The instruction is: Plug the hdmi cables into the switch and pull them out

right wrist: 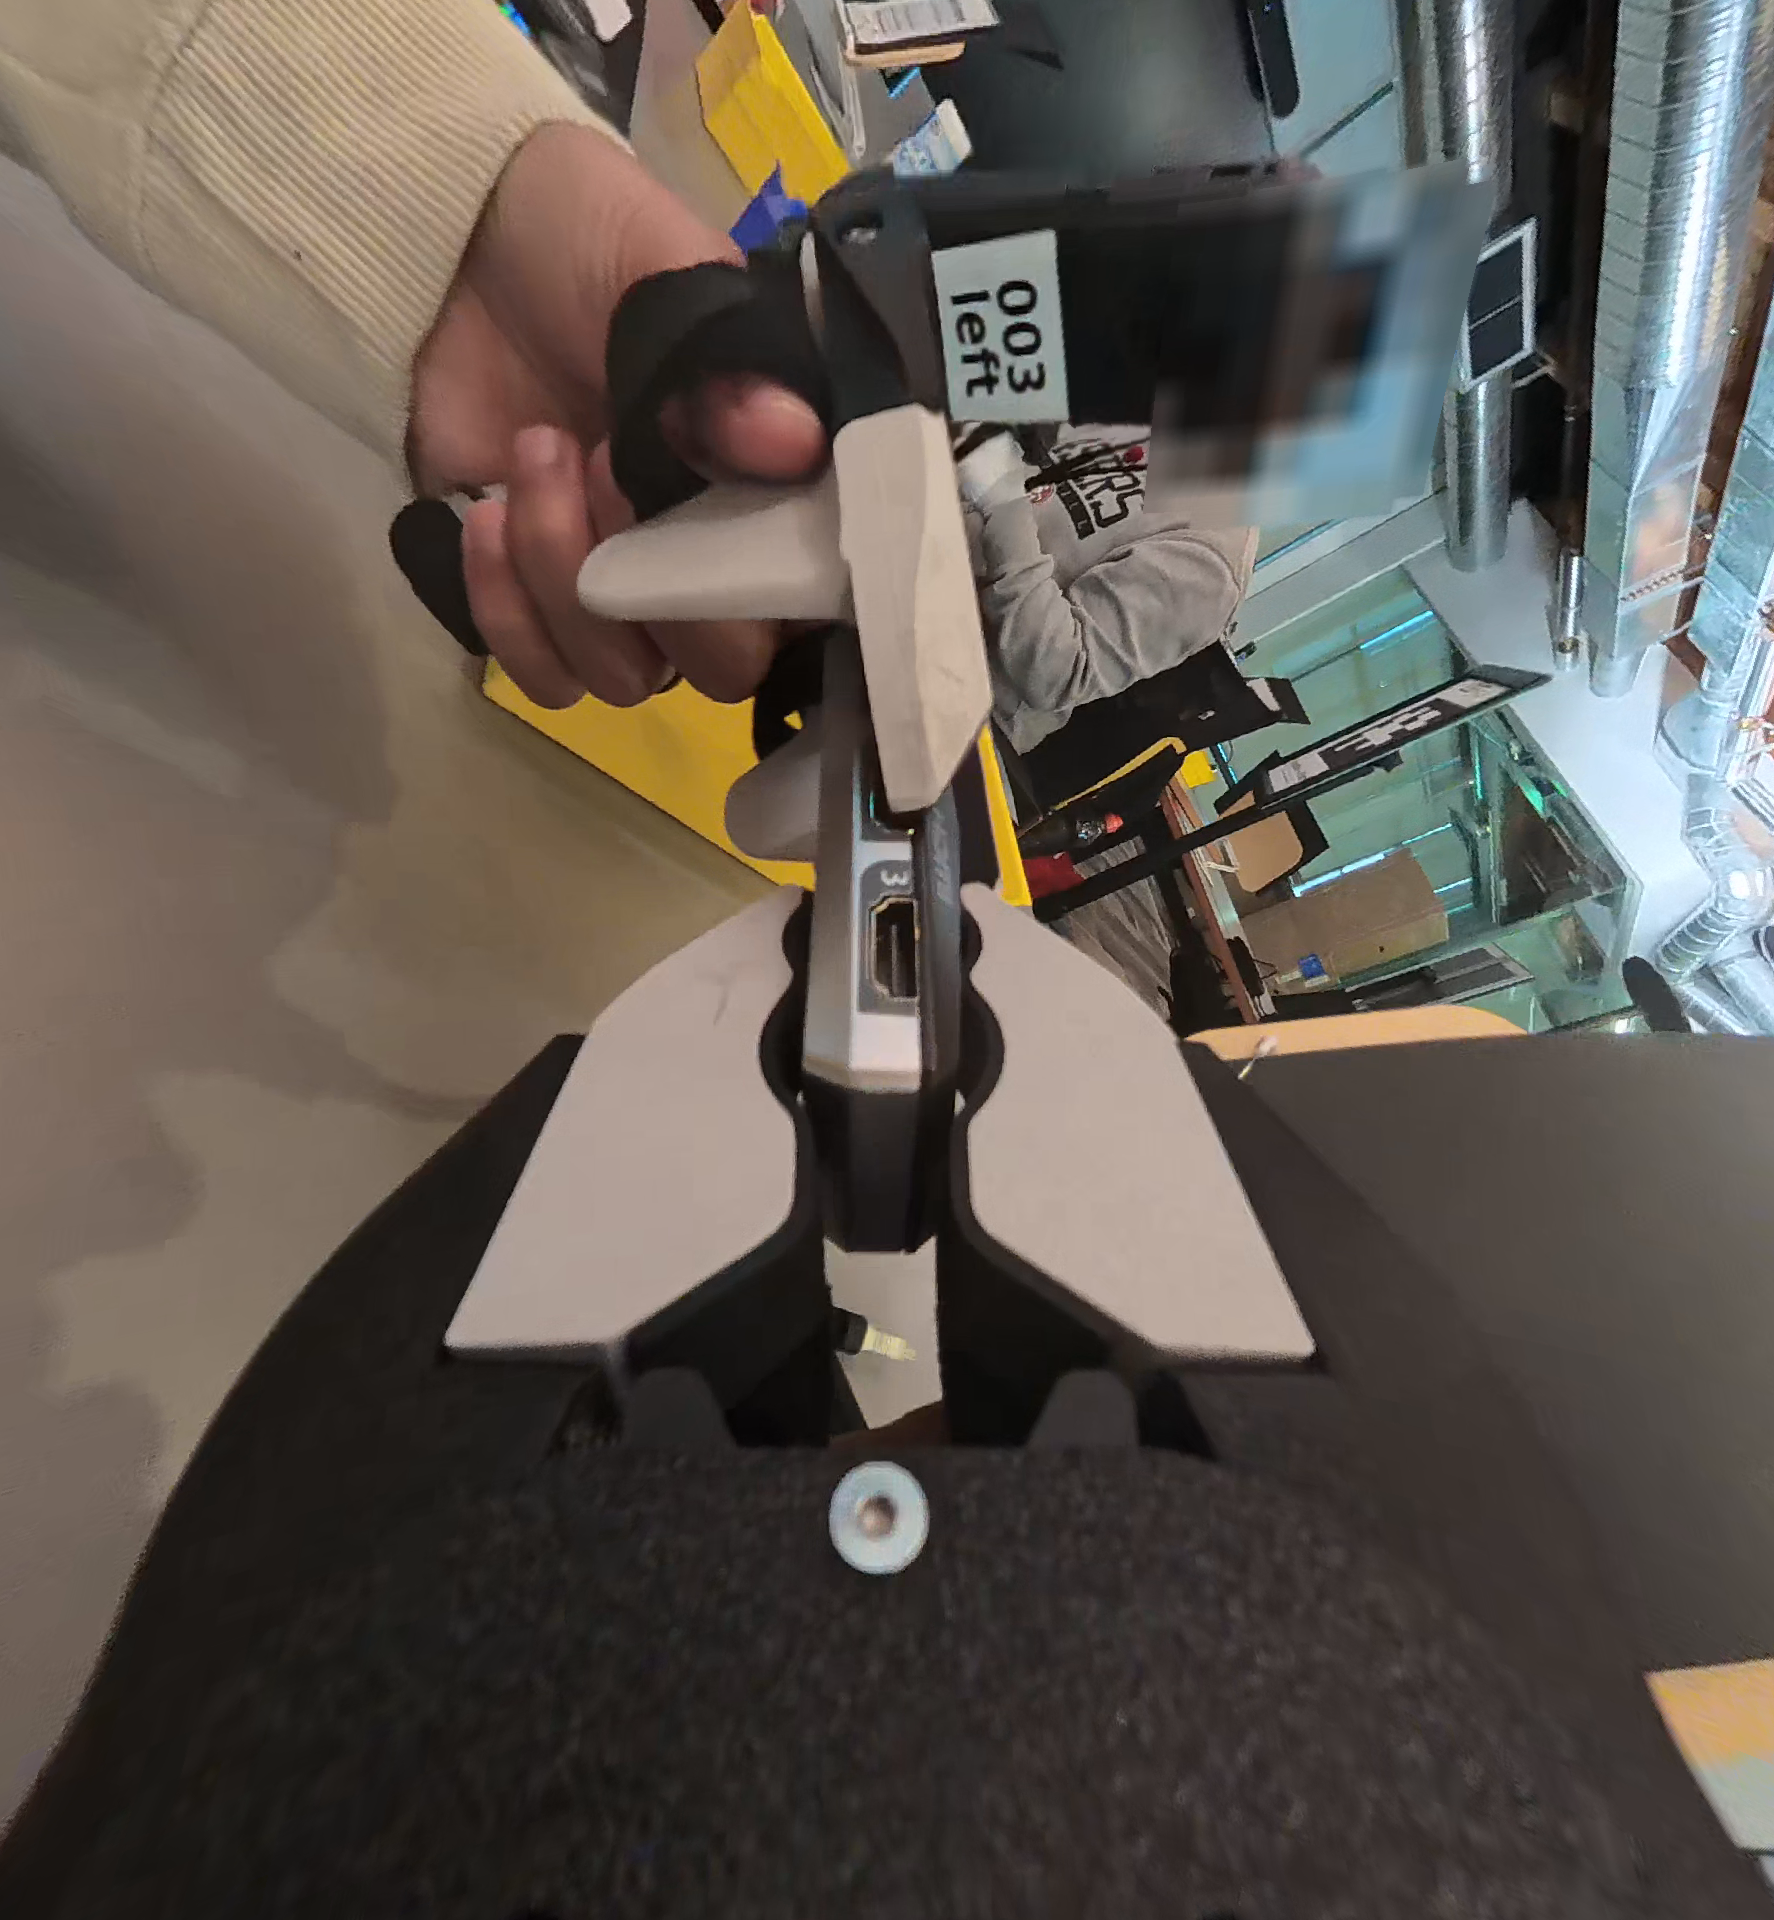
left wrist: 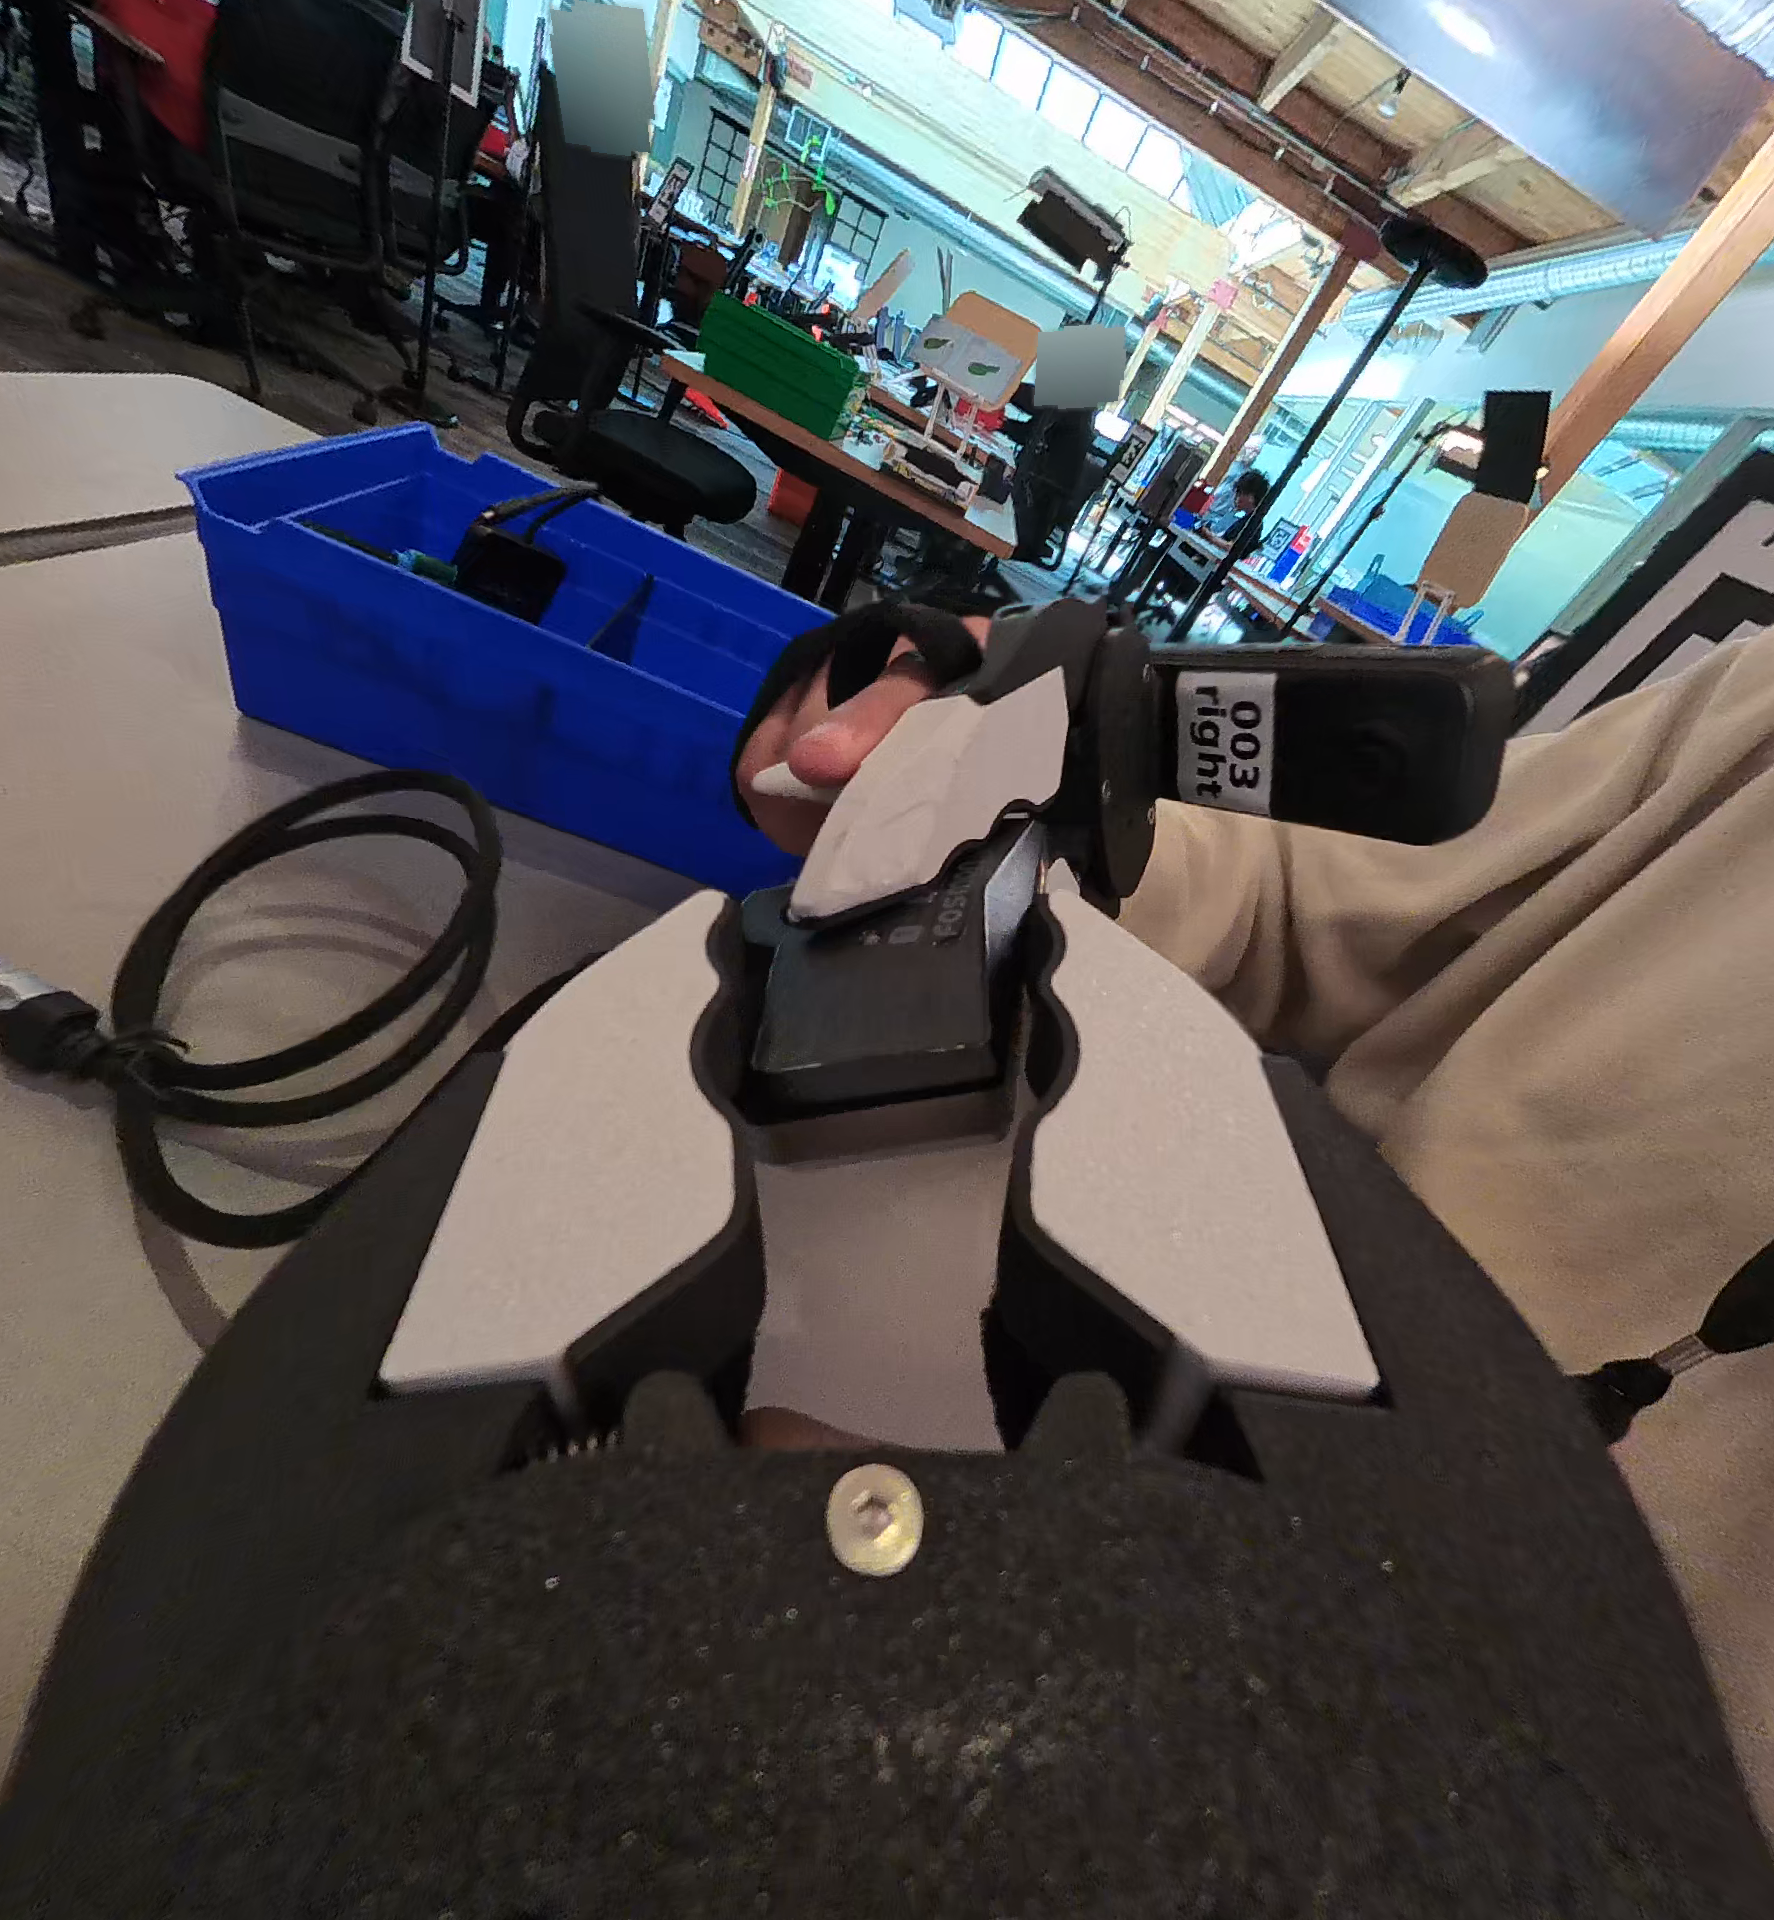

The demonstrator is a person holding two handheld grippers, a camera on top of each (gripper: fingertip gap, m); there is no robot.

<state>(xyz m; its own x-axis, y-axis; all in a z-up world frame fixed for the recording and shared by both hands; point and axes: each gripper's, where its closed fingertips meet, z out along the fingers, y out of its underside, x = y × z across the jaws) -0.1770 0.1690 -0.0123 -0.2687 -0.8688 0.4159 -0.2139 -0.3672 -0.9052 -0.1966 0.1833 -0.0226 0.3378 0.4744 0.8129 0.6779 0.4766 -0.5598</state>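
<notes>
Now I am clamping my left claw [left wrist: 867, 997] and right claw [right wrist: 878, 997] on opposite ends of the flat black-and-silver HDMI switch [left wrist: 867, 1013], steadying it midair, ports exposed. Coiled black braided HDMI cable [left wrist: 311, 997] is lying unplugged, far left.

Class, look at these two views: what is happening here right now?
A person holds a gripper in each hand. Both the left gripper and the right gripper are clamped on the same HDMI switch, lifted off the table. No cable is plugged into its visible port. A coiled black cable lies beside a blue bin.
</notes>
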